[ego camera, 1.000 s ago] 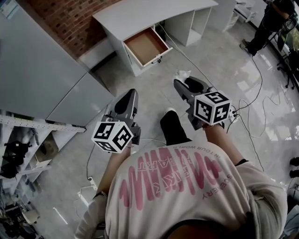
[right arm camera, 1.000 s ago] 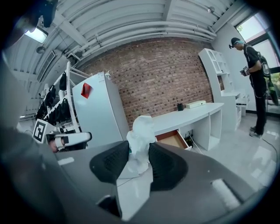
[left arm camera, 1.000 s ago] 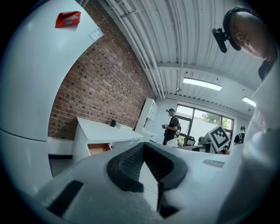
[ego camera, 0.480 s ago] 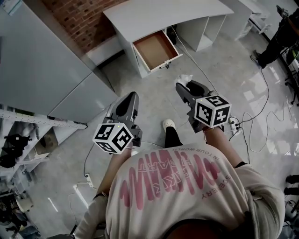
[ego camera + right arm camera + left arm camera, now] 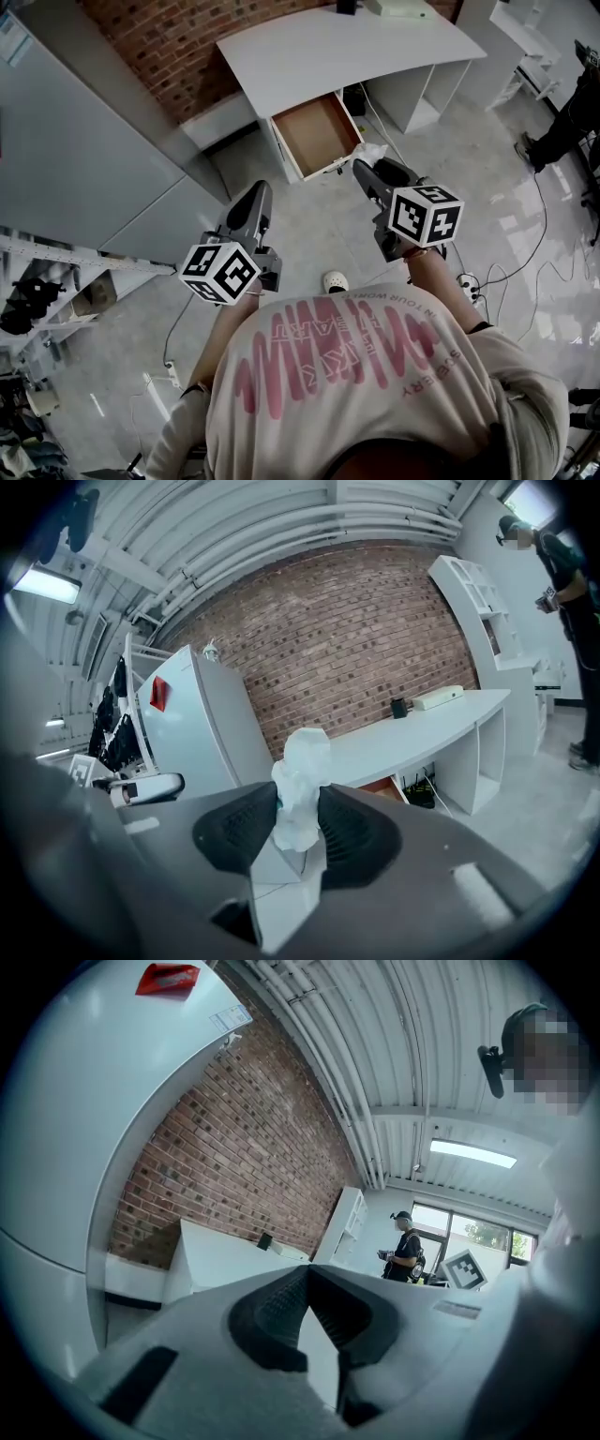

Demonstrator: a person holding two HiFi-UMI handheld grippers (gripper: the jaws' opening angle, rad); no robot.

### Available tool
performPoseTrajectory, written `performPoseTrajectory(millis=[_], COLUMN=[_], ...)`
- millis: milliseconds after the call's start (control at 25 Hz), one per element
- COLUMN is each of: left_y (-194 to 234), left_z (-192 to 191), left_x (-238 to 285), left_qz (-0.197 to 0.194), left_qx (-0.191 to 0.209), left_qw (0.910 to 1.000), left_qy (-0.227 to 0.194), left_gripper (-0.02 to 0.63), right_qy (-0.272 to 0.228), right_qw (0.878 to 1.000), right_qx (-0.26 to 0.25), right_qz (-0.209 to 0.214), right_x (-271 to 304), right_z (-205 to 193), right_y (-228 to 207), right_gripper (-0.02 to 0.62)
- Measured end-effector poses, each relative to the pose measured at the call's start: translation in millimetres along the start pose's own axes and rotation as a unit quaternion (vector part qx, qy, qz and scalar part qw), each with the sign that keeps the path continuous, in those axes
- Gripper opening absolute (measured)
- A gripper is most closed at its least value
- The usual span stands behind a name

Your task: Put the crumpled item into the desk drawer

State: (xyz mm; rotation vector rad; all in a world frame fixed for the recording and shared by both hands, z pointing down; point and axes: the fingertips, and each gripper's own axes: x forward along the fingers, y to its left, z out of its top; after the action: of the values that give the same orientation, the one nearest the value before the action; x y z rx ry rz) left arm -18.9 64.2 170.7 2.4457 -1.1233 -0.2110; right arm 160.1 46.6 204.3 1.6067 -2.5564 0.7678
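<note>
Wad [image 5: 302,785] of white crumpled paper or tissue is clamped between the jaws of the right gripper [image 5: 298,803] and held in the air. In the head view it shows just off the front right corner of the open drawer [image 5: 317,134], not yet over it. It looks very light and soft, so I judge that it will squash under the pads and spring back when let go. It will not break, but it may cling to a pad or drift as it drops. The present hold across its middle seems the right one, with the upper half standing free above the jaws.

Left of the drawer and nearer the person, the left gripper [image 5: 255,195] has its jaws closed tip to tip with nothing between them, as its own view shows [image 5: 307,1274]. The drawer stands pulled out from the desk [image 5: 337,52], its brown bottom bare. To its right comes the right gripper [image 5: 367,173] with the wad [image 5: 373,152] at its nose.

The head view shows only a small white scrap of the wad past the gripper. The pads cover its lower part in the right gripper view, where the drawer is just a brown sliver behind one jaw. How high the wad rides above the drawer cannot be told.
</note>
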Motion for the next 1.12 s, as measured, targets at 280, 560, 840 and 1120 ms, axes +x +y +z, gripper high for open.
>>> performPoseTrajectory(millis=[280,560,840,1120], left_y=[8.0,16.4,41.8,59.9], left_z=[8.2,-6.4,-26.1,-67.6], left_x=[53.9,82.7,80.5,82.2], left_qz=[0.012,0.034,0.068,0.080], left_qx=[0.006,0.004,-0.035,-0.064], left_qw=[0.9998,0.9994,0.9968,0.9933], left_qy=[-0.012,0.002,0.021,0.054], left_gripper=[0.003,0.003,0.003,0.003], right_qy=[0.007,0.035,0.072,0.125], right_qw=[0.999,0.997,0.994,0.990], right_qx=[-0.027,-0.060,-0.063,-0.028], right_qz=[0.017,0.031,0.052,0.058], right_x=[30.5,53.3,71.9,82.1], right_z=[28.7,28.6,-3.0,-63.7], right_y=[-38.5,-61.7,-71.7,-80.2], right_gripper=[0.149,0.144,0.140,0.133])
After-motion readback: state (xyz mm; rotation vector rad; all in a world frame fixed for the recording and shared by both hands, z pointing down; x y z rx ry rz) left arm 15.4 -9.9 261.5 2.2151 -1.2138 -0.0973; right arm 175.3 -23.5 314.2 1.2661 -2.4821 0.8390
